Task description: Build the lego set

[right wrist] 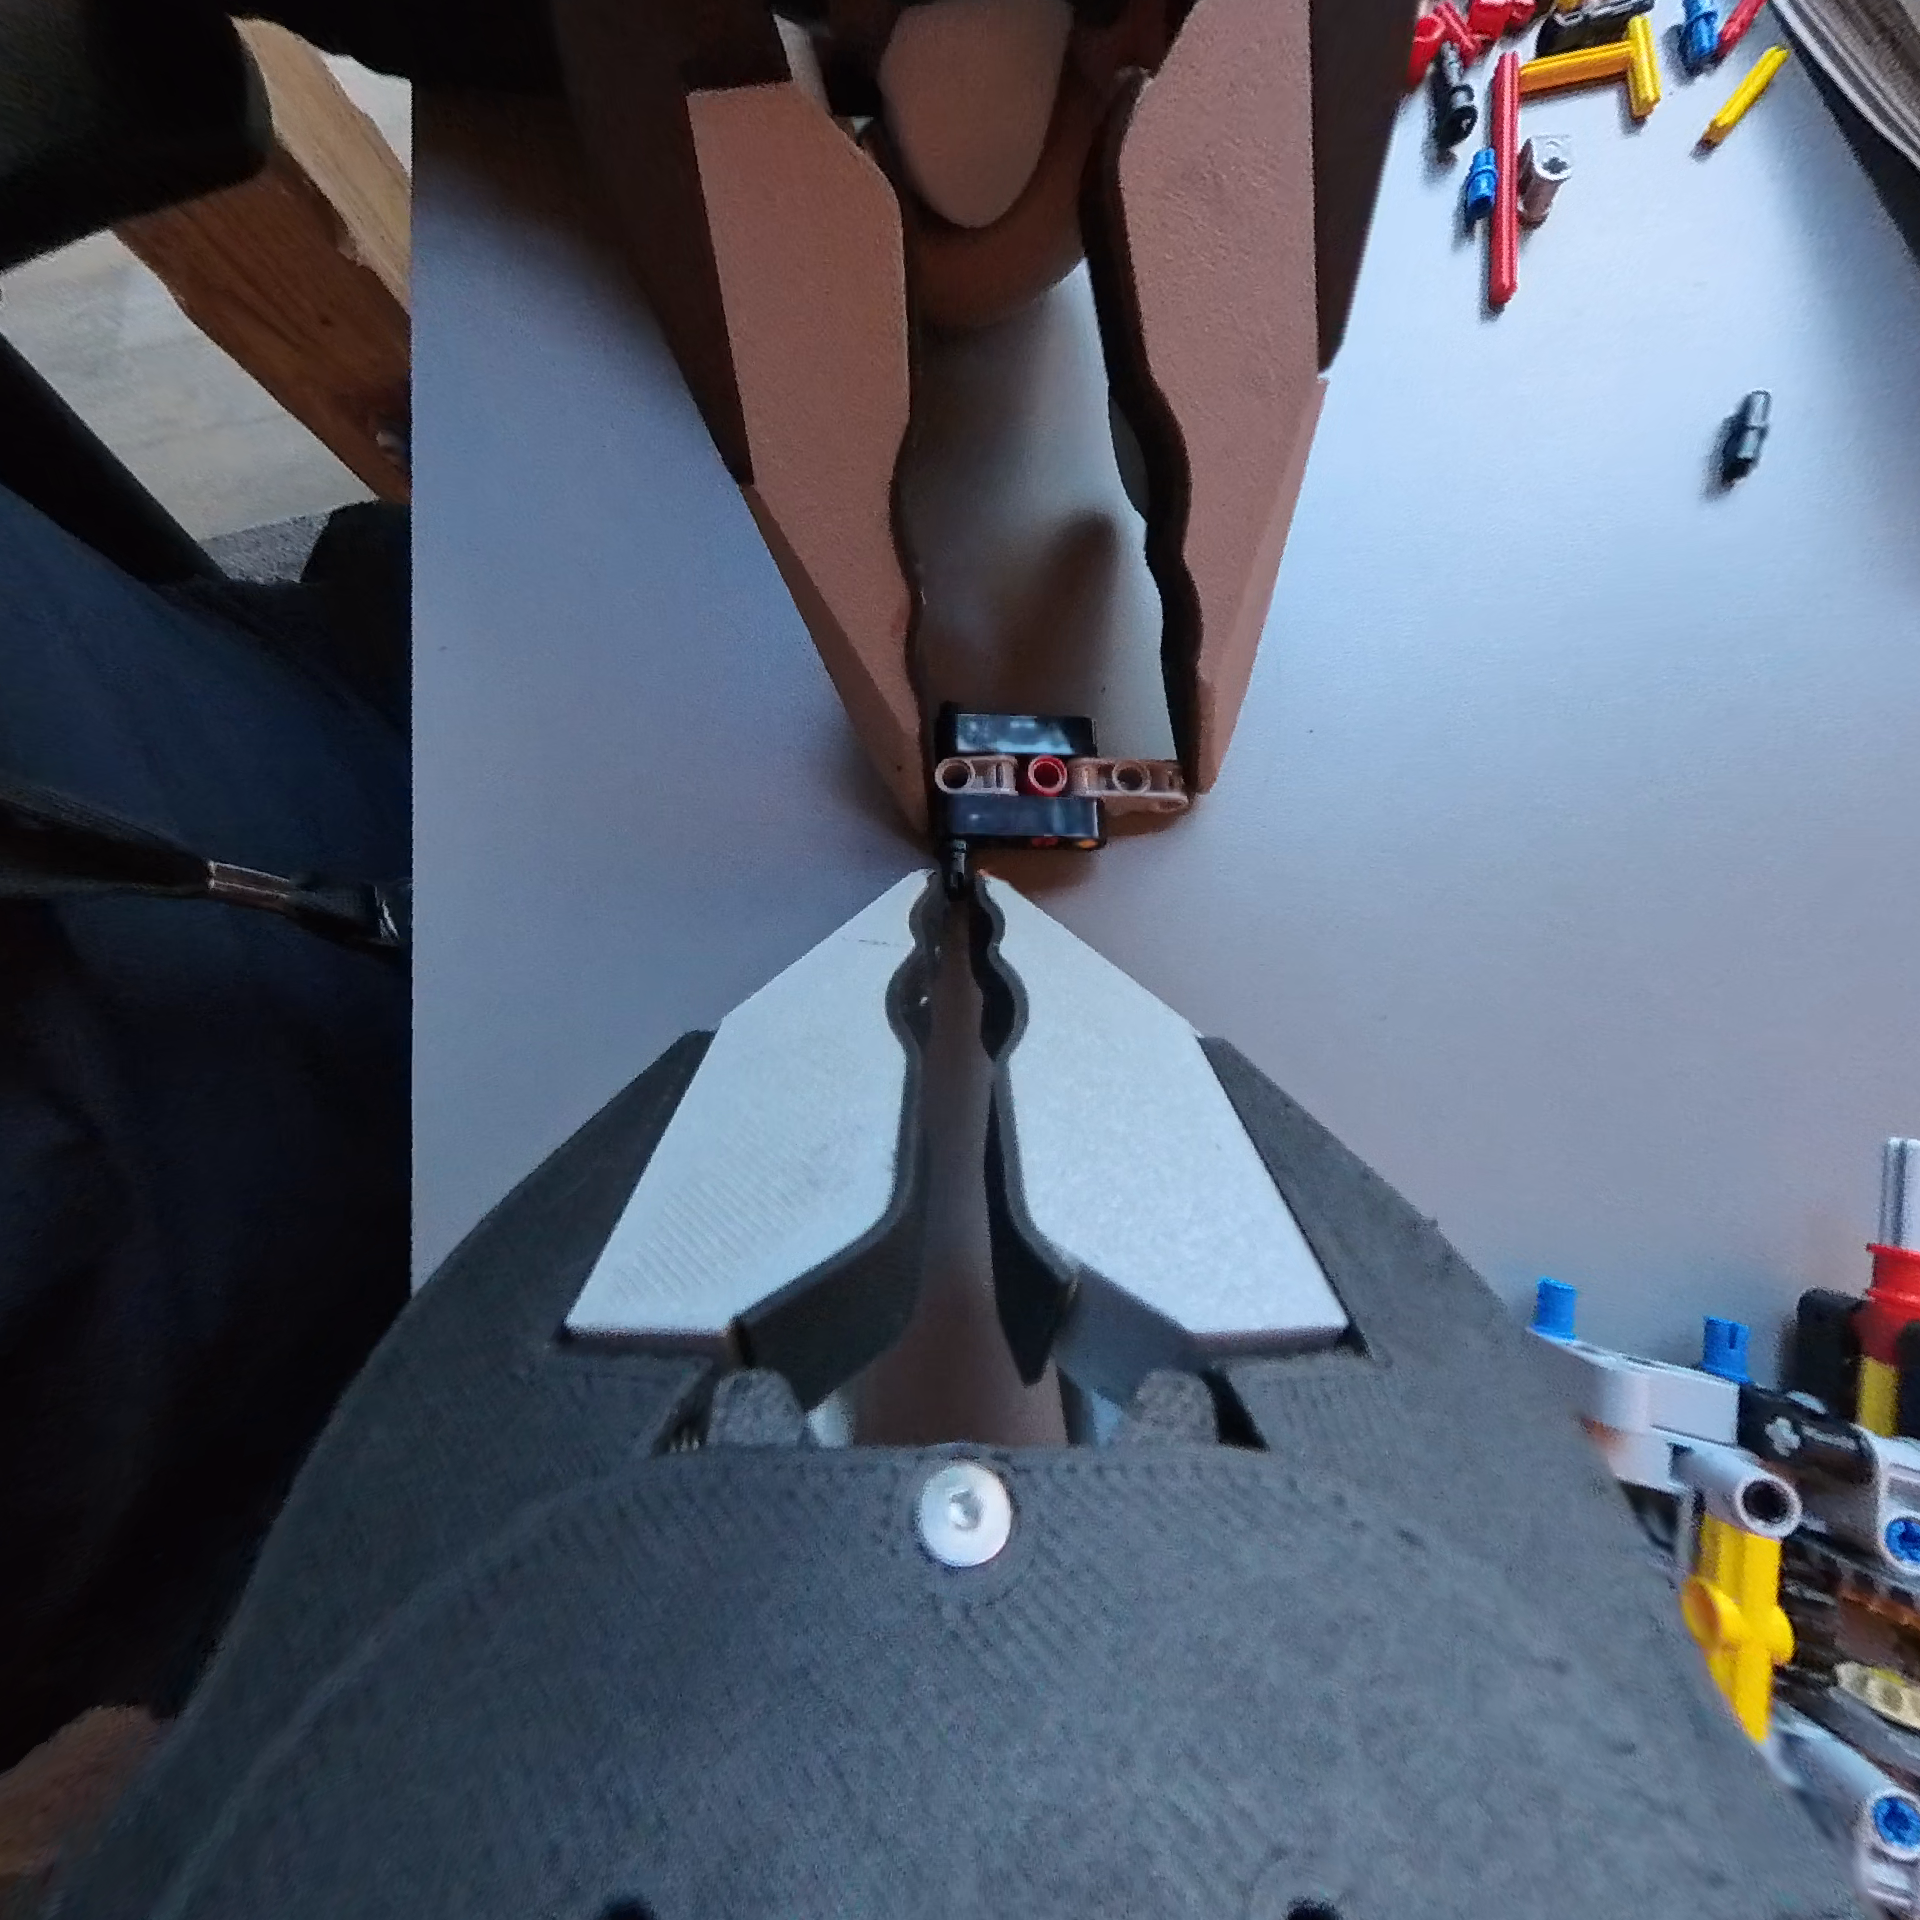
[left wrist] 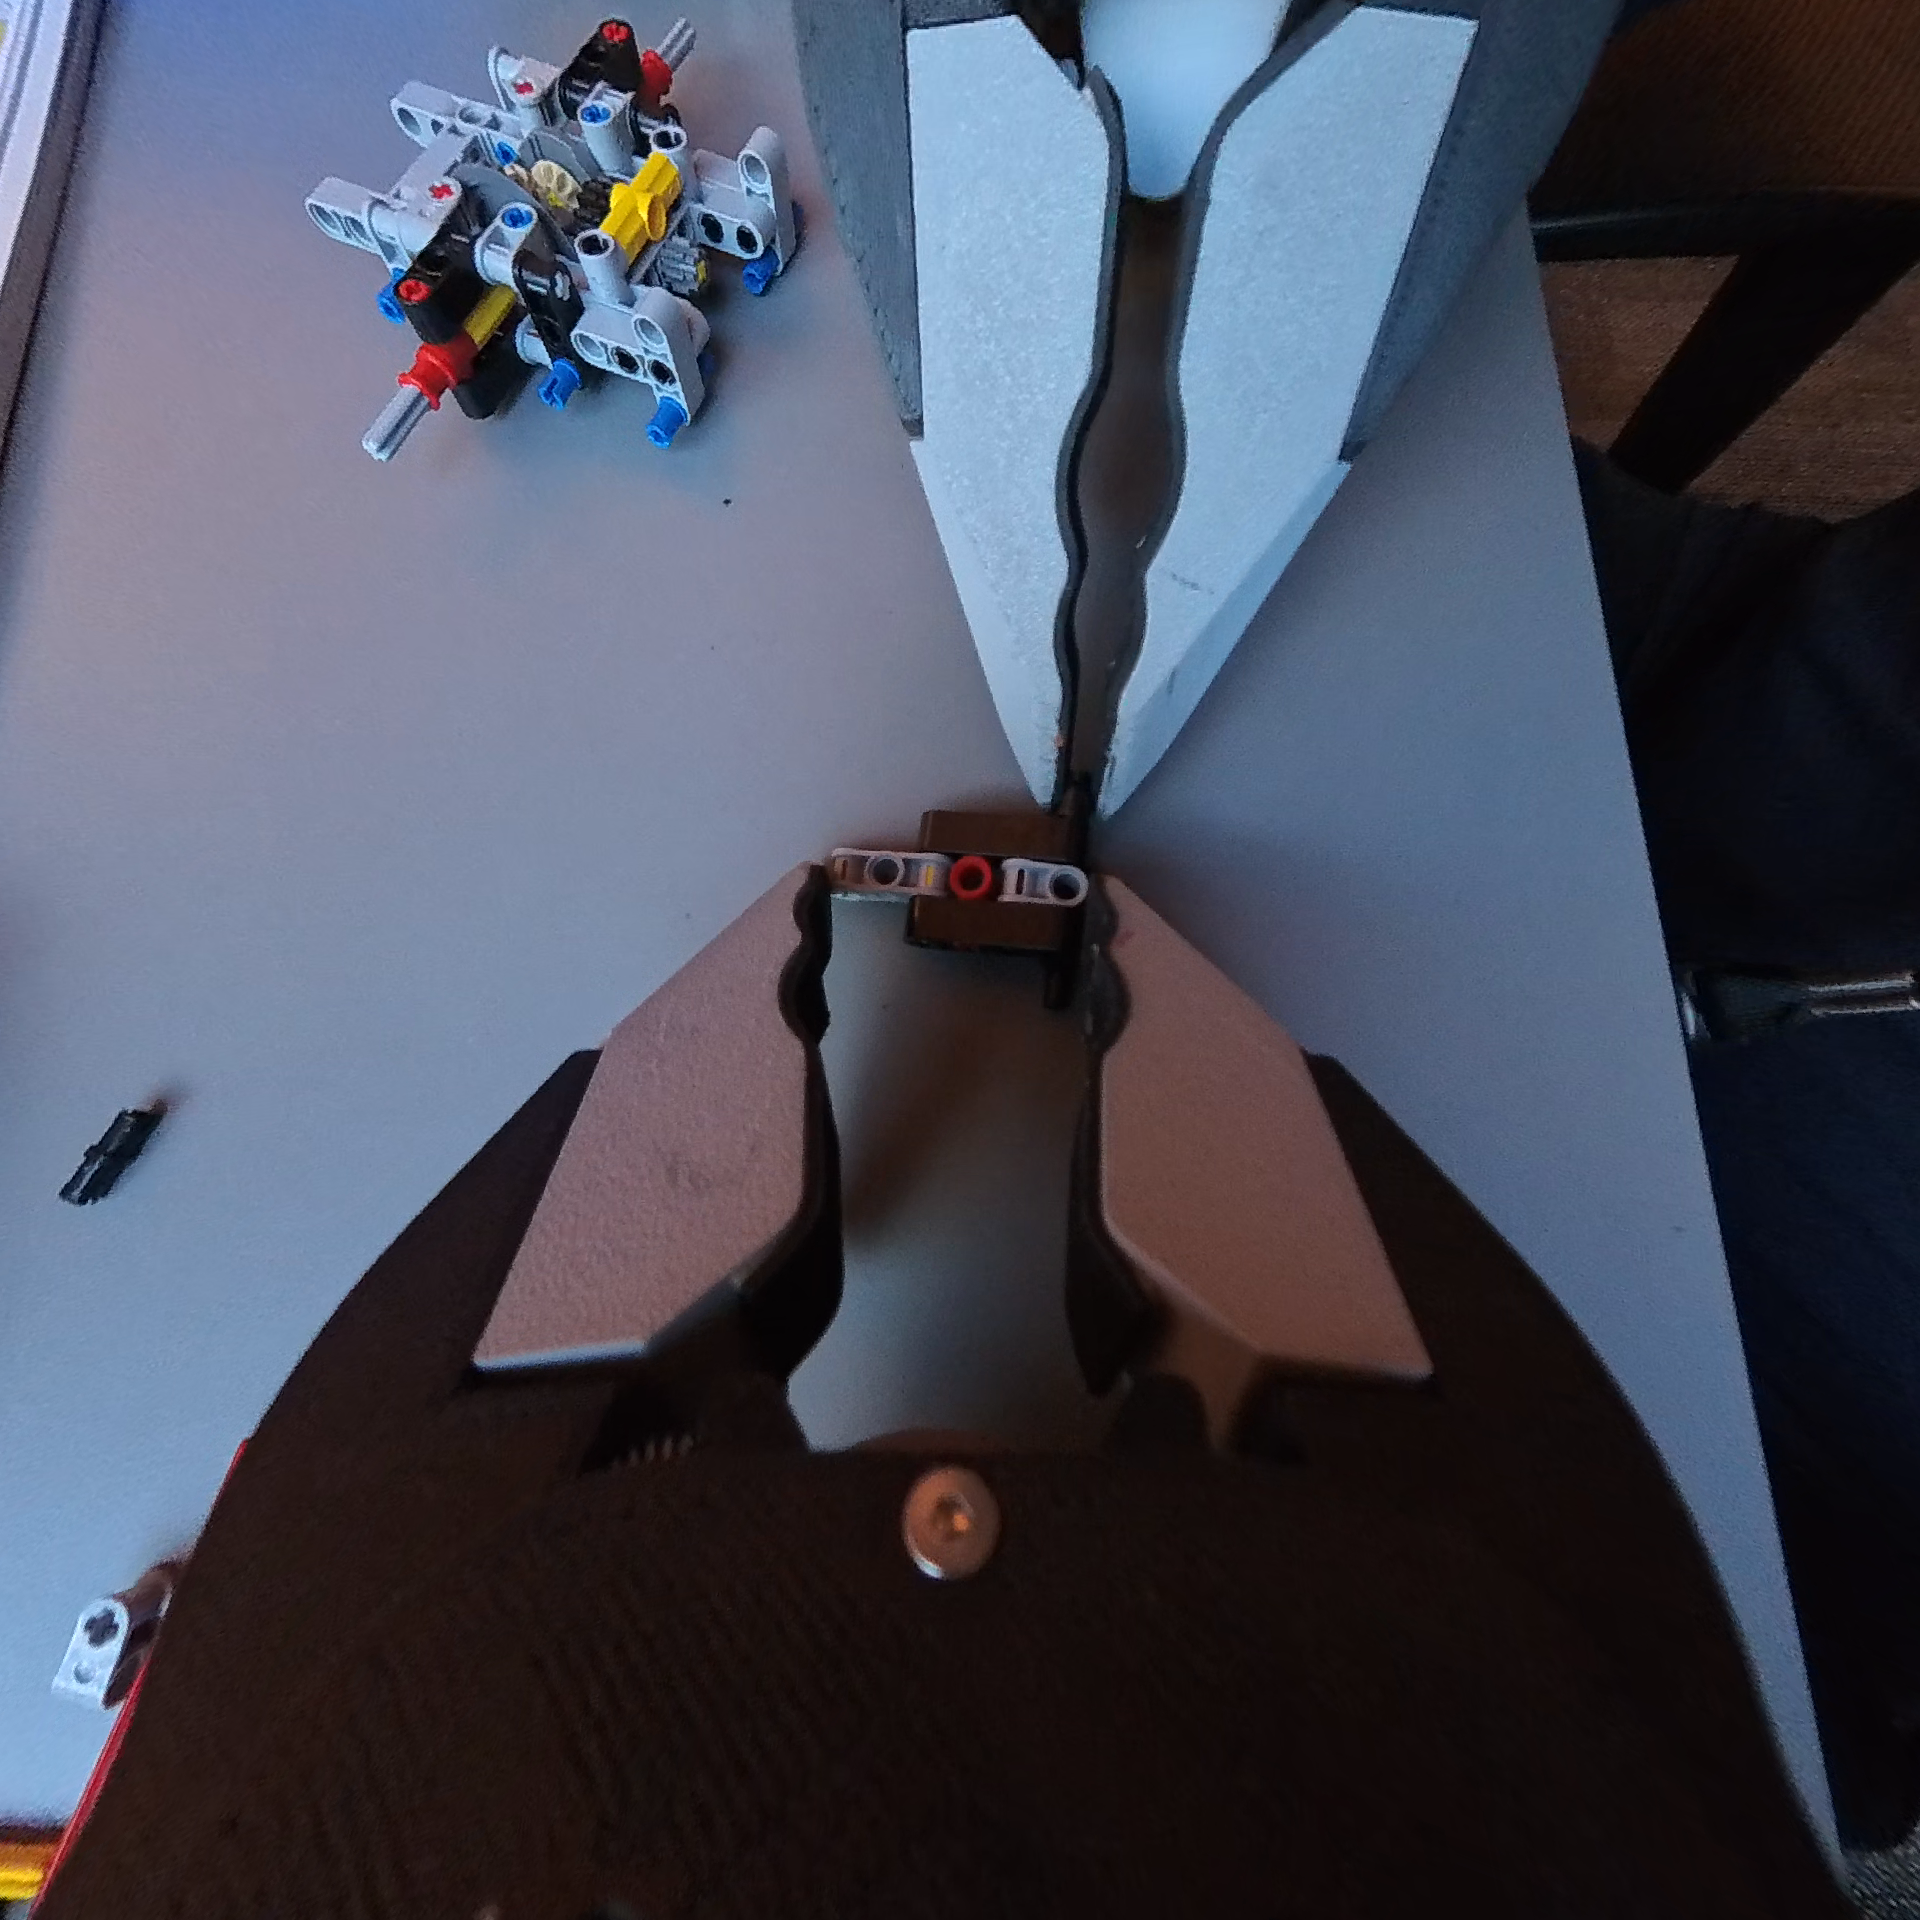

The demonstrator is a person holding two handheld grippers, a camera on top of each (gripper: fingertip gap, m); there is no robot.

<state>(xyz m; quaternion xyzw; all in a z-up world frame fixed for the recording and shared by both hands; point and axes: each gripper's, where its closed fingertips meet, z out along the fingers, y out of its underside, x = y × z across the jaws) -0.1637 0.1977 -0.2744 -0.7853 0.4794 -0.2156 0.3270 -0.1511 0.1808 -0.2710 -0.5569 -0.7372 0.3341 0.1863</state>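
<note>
Toy-brick assembly (left wrist: 977,883), black with grey links and a red bush, sits on the grey table (left wrist: 520,727), clamped across its length by the left gripper (left wrist: 956,904). Right gripper (right wrist: 954,883) is pinched on a black pin (right wrist: 954,860) at its corner.

On the table (left wrist: 312,779), a small brick assembly (left wrist: 961,881) is sitting between the left gripper (left wrist: 956,914) fingers. The right gripper (right wrist: 954,883) is facing it, pinching a pin (right wrist: 953,860) at its corner. A larger model (left wrist: 551,229) is lying behind, left.
</note>
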